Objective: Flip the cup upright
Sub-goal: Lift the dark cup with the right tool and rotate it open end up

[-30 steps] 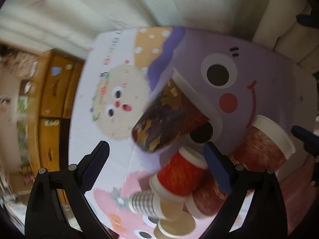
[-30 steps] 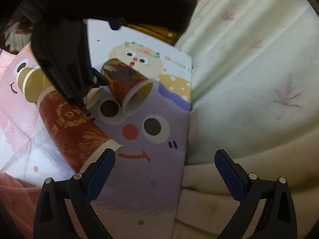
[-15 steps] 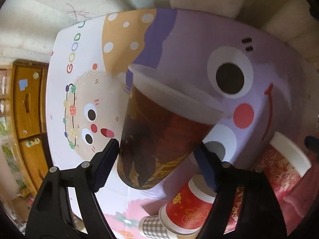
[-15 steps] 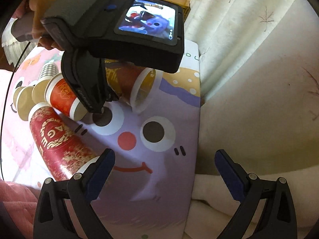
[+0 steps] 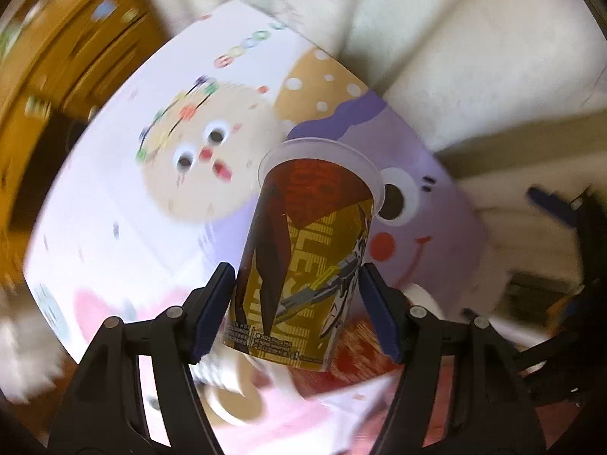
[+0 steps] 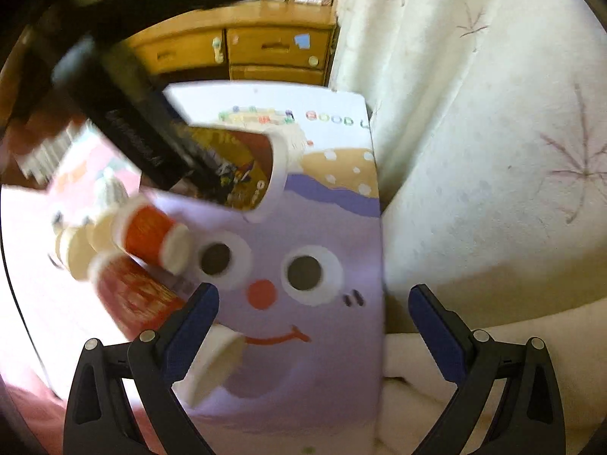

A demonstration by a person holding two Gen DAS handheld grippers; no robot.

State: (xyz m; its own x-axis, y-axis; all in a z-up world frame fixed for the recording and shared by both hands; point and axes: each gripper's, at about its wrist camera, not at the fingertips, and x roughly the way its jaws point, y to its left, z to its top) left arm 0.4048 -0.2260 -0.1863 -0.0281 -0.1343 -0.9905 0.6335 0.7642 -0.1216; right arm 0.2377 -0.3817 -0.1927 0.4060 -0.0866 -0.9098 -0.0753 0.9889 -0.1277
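My left gripper is shut on a brown and gold paper cup near its base. The cup is lifted off the cartoon mat, its white rim pointing away from the camera. In the right wrist view the same cup lies tilted on its side in the air, rim to the right, held by the left gripper's black body. My right gripper is open and empty, low over the purple face of the mat.
Several other paper cups lie on their sides on the mat: an orange one, a large red one with its rim by my right gripper's left finger, and cream ones. A wooden cabinet stands behind. Cream bedding borders the mat's right.
My left gripper has closed on the brown and gold cup and lifted it off the mat, swinging it. My right gripper stayed open and moved a little nearer the red cup.
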